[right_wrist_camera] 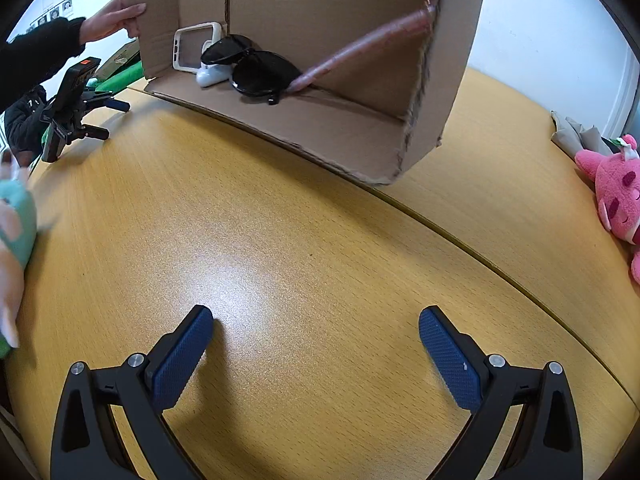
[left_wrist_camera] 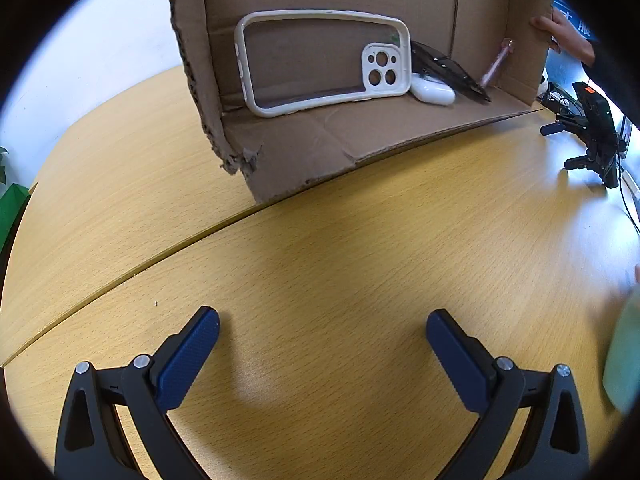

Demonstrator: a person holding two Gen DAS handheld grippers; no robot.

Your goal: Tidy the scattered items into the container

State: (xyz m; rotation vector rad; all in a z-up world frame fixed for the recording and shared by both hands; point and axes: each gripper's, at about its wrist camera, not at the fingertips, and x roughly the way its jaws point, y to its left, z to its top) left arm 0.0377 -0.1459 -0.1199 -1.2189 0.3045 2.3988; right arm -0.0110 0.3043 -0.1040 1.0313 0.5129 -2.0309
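A brown cardboard box [left_wrist_camera: 304,148] is tipped on its side on the wooden table, open toward me; it also shows in the right wrist view [right_wrist_camera: 340,128]. Inside lie a white phone case [left_wrist_camera: 320,60] [right_wrist_camera: 196,46], a white earbud case [left_wrist_camera: 434,90] [right_wrist_camera: 210,74], black sunglasses [left_wrist_camera: 448,72] [right_wrist_camera: 256,66] and a pink pen [left_wrist_camera: 496,64] [right_wrist_camera: 360,46]. My left gripper [left_wrist_camera: 322,332] is open and empty above bare table. My right gripper [right_wrist_camera: 316,332] is open and empty too.
A person's hands [right_wrist_camera: 116,18] hold the box edges. A black gadget on a small tripod [left_wrist_camera: 592,136] [right_wrist_camera: 72,104] stands beside the box. A pink plush toy [right_wrist_camera: 618,196] lies at the table's right edge. A blurred green plush [right_wrist_camera: 16,216] [left_wrist_camera: 624,356] is at the frame edge.
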